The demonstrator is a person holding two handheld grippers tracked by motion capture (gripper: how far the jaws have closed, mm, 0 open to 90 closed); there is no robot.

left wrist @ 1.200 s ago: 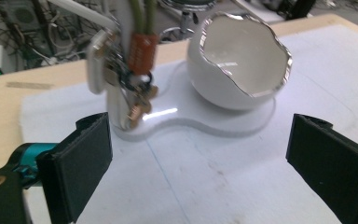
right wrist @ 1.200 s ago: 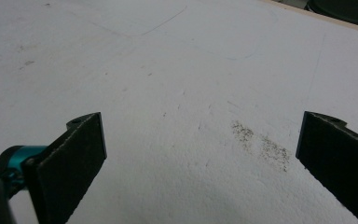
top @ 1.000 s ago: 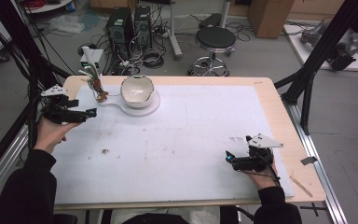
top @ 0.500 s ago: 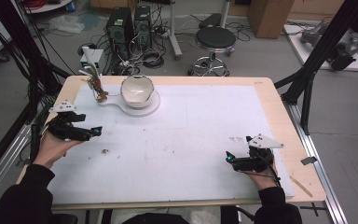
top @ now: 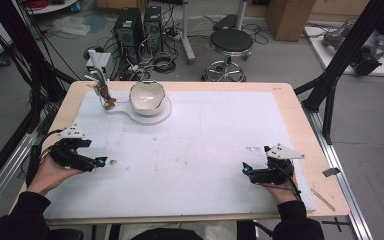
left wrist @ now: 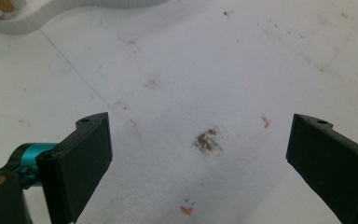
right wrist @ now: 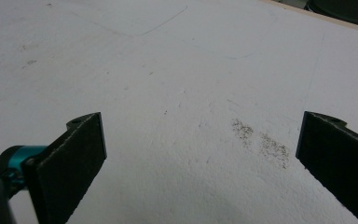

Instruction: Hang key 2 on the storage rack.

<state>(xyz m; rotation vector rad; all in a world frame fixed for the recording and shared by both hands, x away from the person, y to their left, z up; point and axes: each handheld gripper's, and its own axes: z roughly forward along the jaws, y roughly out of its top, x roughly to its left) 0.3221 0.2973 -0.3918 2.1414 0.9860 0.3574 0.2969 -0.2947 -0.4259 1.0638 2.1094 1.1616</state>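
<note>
1. The left gripper (top: 100, 162) sits low over the white sheet (top: 205, 150) at the near left of the table (top: 300, 115), held in the person's left hand (top: 50, 172); in the left gripper view its two black jaws stand wide apart with nothing between them but the sheet
2. A small dark grey smudge (left wrist: 208, 141) lies on the sheet in the gap between those jaws, a little ahead of their tips and nearer the right jaw than the left; in the high view the same smudge (top: 113, 161) shows just beyond the gripper's tips
3. A short orange fleck (left wrist: 265, 122) lies just inside the right jaw, and another orange mark (left wrist: 185, 210) lies between the jaws, closer to the camera than the smudge
4. Far ahead of the left jaws, at the top left of that view, is the edge of a white base (left wrist: 32, 21); in the high view this base (top: 155, 114) carries a white bowl (top: 146, 96), well apart from both grippers
5. The right gripper (top: 245, 171) rests at the near right of the sheet in the right hand (top: 279, 187), its jaws also spread wide and holding nothing
6. A faint grey speckled streak (right wrist: 261, 142) lies on the sheet between the right gripper's jaws, close to the right one
</note>
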